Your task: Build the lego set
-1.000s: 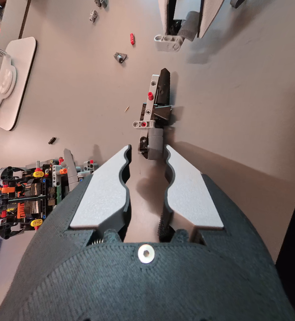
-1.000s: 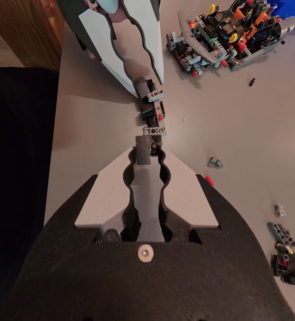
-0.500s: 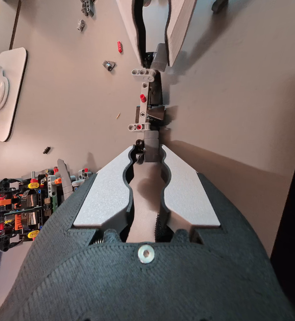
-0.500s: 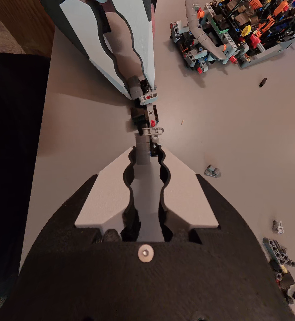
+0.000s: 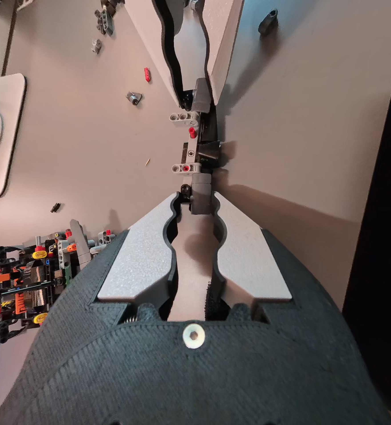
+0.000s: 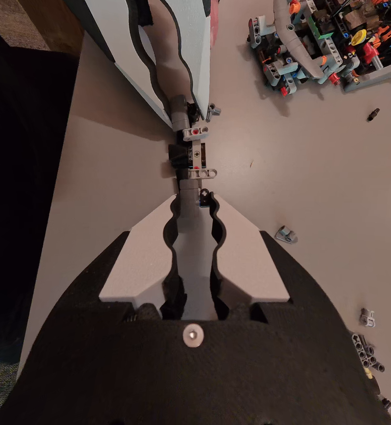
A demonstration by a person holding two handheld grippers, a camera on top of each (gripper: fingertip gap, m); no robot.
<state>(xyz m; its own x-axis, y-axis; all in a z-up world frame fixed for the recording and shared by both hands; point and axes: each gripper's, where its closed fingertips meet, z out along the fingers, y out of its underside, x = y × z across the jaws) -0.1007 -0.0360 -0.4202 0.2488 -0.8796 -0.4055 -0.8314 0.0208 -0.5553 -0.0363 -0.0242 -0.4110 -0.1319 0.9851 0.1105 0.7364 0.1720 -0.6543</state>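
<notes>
A long, narrow Lego sub-assembly [image 5: 191, 153] of grey beams, black parts and red pins stretches between my two grippers, low over the tan table [image 5: 282, 142]. My left gripper [image 5: 195, 201] is shut on the dark grey block at one end. My right gripper [image 6: 194, 203] is shut on the grey block at the other end. The sub-assembly [image 6: 196, 154] shows in the right wrist view too. Each gripper appears opposite in the other's view: right gripper [image 5: 195, 101], left gripper [image 6: 185, 115]. The large multicoloured Lego model [image 5: 29, 282] stands aside, also in the right wrist view [image 6: 328, 41].
Loose parts lie on the table: a red pin [image 5: 146, 74], a grey piece [image 5: 133, 99], a black pin [image 5: 55, 207], a grey piece [image 6: 285, 234], a pile of beams [image 6: 367, 358]. A white pad [image 5: 1, 133] lies far left. The table edge [image 6: 58, 184] runs close beside the sub-assembly. The gap from one gripper's tips to the other's is roughly 7 cm. From the right gripper's tips to the grey piece [image 5: 133, 99] is close to 8 cm. My right wrist view [image 6: 284, 230] looks at it from another angle.
The right gripper brought its grey end piece up to the sub-assembly and joined it. The left gripper went from open to shut on the near end. The grippers now stand closer together.
</notes>
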